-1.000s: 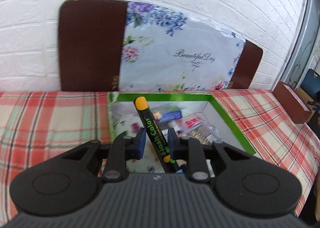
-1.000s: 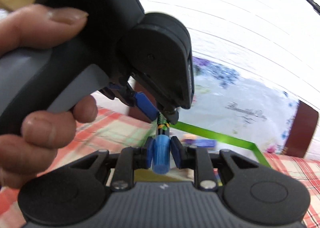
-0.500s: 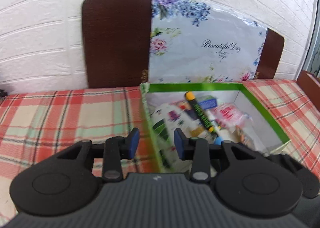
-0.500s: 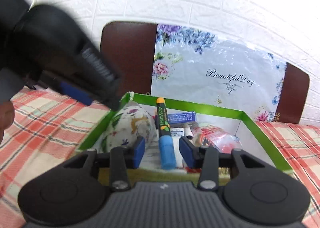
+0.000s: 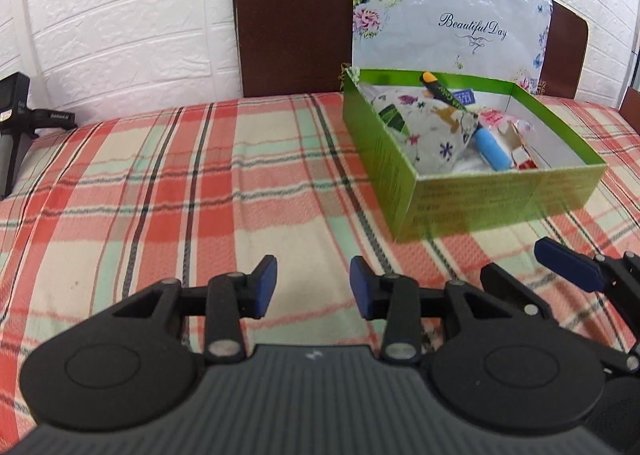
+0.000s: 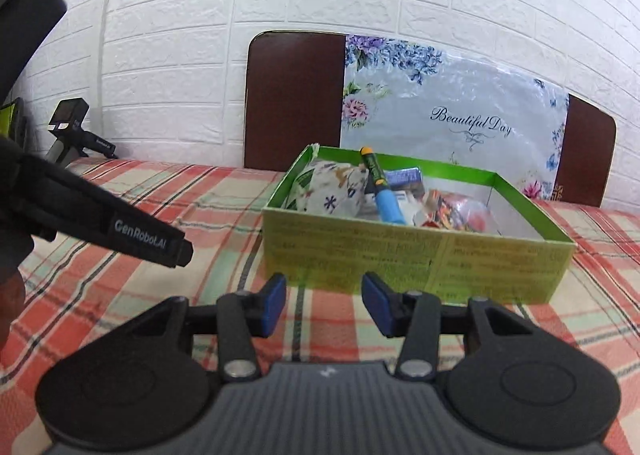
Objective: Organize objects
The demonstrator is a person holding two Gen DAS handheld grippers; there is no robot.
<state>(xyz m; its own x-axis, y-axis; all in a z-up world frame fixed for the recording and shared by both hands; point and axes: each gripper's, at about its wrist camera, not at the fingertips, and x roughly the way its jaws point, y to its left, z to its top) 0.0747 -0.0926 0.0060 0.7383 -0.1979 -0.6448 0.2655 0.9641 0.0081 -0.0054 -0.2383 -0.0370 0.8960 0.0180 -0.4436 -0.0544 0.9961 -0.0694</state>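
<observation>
A green cardboard box (image 5: 500, 191) (image 6: 400, 255) stands on the plaid cloth. Inside it lie a black Flash Color marker with an orange tip and blue cap (image 5: 490, 145) (image 6: 384, 195), a patterned fabric pouch (image 5: 424, 127) (image 6: 336, 191) and several small packets. My left gripper (image 5: 313, 287) is open and empty, low over the cloth, in front and to the left of the box. My right gripper (image 6: 324, 303) is open and empty just in front of the box's near wall. One of its blue fingers (image 5: 568, 263) shows at the lower right of the left wrist view.
A floral "Beautiful Day" board with brown ends (image 5: 448, 19) (image 6: 440, 111) leans on the white brick wall behind the box. A black device (image 5: 16, 123) (image 6: 76, 131) stands at the far left edge. The left gripper's body (image 6: 100, 219) fills the left of the right wrist view.
The marker has been let go and now lies in the box. Both grippers have opened and pulled back from the box, the left one moving left over the cloth.
</observation>
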